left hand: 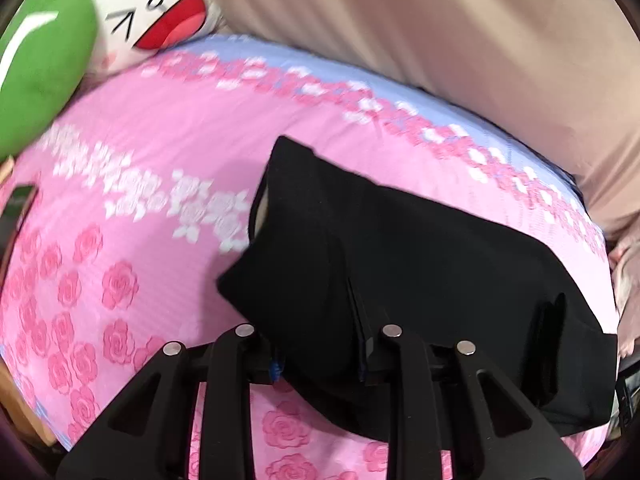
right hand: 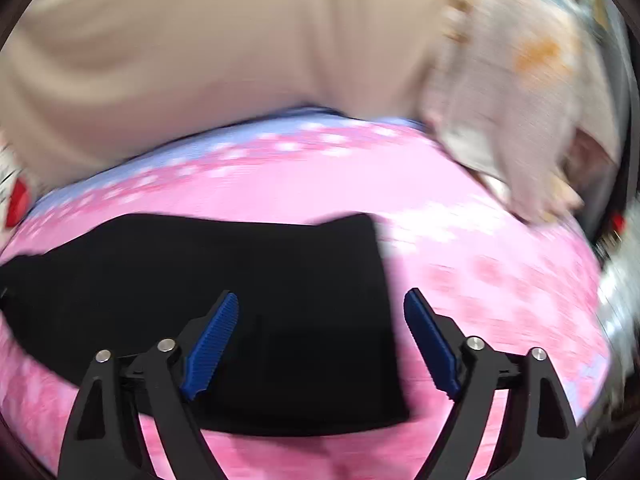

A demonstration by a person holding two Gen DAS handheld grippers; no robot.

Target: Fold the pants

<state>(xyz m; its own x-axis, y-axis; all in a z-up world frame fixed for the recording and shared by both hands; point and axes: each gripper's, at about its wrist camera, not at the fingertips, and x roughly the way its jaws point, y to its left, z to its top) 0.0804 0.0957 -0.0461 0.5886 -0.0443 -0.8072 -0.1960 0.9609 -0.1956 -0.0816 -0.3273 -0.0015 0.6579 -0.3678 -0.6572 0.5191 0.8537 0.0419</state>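
Black pants (left hand: 400,248) lie on a pink rose-print bed sheet (left hand: 132,176), partly folded, with one end lifted. My left gripper (left hand: 320,356) is shut on the near edge of the pants; black cloth drapes over its fingers and hides the pads. In the right wrist view the pants (right hand: 240,280) lie flat as a dark block. My right gripper (right hand: 320,340) is open and empty, hovering just above the right part of the pants, blue pads (right hand: 212,344) spread wide. This view is motion-blurred.
A green plush (left hand: 40,72) and a white plush with a red mouth (left hand: 160,12) sit at the far left of the bed. A beige curtain or quilt (left hand: 440,40) runs along the far side. A pale patterned cloth (right hand: 512,100) lies at the far right.
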